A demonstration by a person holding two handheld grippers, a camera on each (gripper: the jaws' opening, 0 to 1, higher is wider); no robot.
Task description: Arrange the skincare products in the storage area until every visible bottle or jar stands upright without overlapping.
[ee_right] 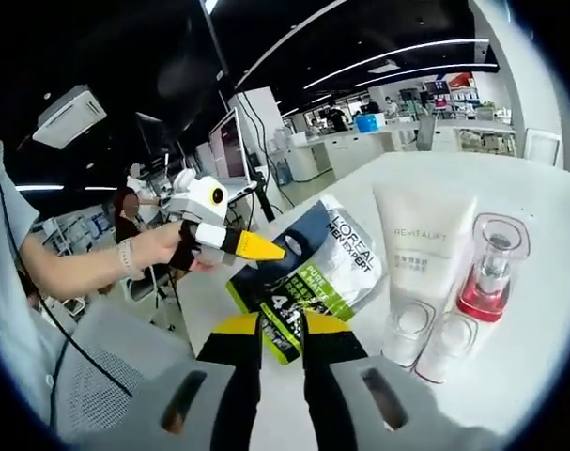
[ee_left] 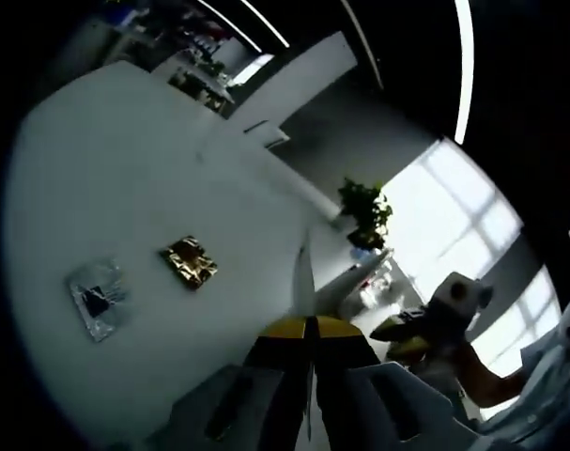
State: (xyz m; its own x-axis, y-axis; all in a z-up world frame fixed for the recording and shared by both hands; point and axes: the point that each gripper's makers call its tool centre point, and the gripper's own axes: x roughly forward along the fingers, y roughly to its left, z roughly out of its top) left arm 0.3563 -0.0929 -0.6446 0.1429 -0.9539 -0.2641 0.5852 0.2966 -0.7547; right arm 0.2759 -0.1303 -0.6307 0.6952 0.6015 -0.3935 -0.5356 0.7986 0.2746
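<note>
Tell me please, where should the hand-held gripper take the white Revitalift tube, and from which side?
Probably near the cap end of the white Revitalift tube, coming from above. It lies flat on the white table, squeezed between the L'Oreal sachet and the red-collared bottle, so its sides are blocked.

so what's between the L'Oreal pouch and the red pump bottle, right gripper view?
The white Revitalift tube, standing cap-down between the L'Oreal pouch and the red pump bottle, seen in the right gripper view.

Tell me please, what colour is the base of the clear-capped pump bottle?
Red, seen best in the right gripper view.
</note>
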